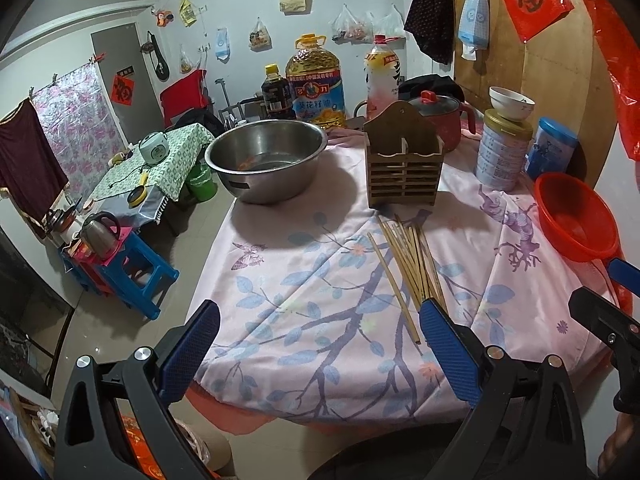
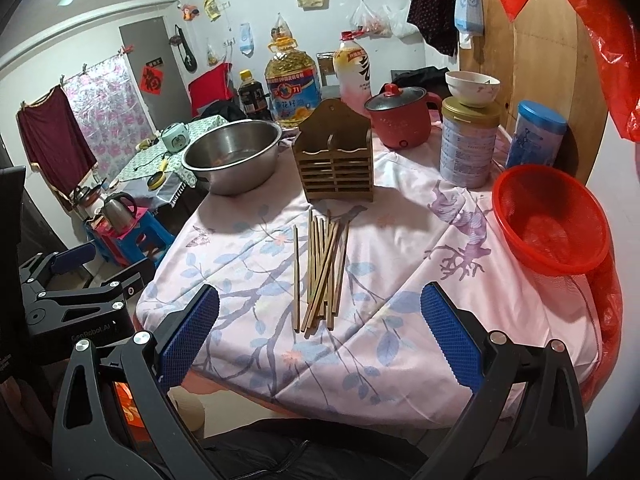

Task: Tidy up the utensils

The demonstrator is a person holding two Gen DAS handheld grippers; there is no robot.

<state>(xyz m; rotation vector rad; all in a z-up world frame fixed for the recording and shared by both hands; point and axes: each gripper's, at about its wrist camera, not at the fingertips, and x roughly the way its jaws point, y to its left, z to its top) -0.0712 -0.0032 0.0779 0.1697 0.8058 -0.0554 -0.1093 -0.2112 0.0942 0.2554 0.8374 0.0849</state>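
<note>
Left wrist view: the left tool (image 1: pixel 320 332) hangs released over the worktop (image 1: pixel 280 280), bamboo chopsticks (image 1: pixel 408 264) at one o'clock.

Right wrist view: the right tool (image 2: pixel 320 320) is released; chopsticks (image 2: pixel 320 272) lie at twelve, below the wooden chopstick holder (image 2: pixel 334 160).

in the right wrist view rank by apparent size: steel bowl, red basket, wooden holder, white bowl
1. red basket, though it sits nearest the camera
2. steel bowl, close to the basket, so unsure
3. wooden holder
4. white bowl
</note>
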